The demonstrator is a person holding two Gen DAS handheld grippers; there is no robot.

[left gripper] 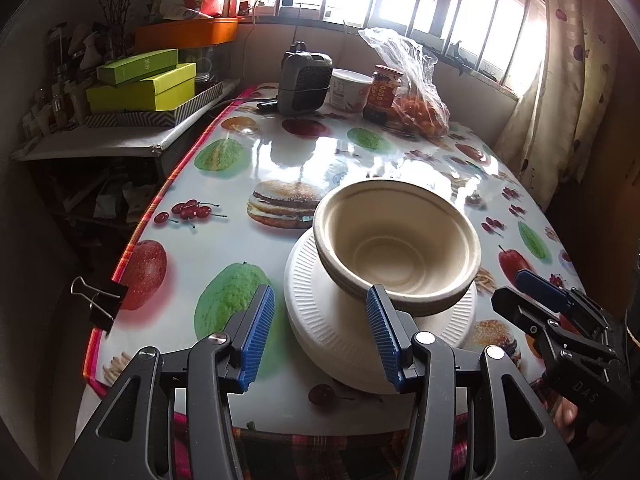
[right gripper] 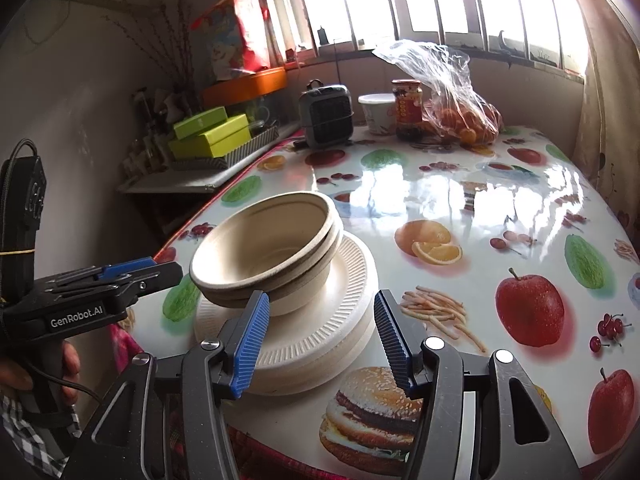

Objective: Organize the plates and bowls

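A stack of beige paper bowls (left gripper: 400,240) sits tilted on a stack of white ribbed paper plates (left gripper: 320,320) near the table's front edge. The bowls (right gripper: 272,252) and plates (right gripper: 340,312) also show in the right wrist view. My left gripper (left gripper: 320,312) is open and empty just in front of the plates, its jaws spread around their near left edge. My right gripper (right gripper: 320,316) is open and empty, close to the plates' near right edge. Each gripper shows in the other's view, the right one (left gripper: 532,292) and the left one (right gripper: 136,272).
The table (left gripper: 248,152) has a glossy fruit-print cover. At its far end stand a small heater (left gripper: 304,80), a white tub (left gripper: 350,90), a jar (left gripper: 384,92) and a plastic bag of oranges (left gripper: 420,108). A side shelf with green boxes (left gripper: 144,84) is on the left. A binder clip (left gripper: 100,300) grips the left edge.
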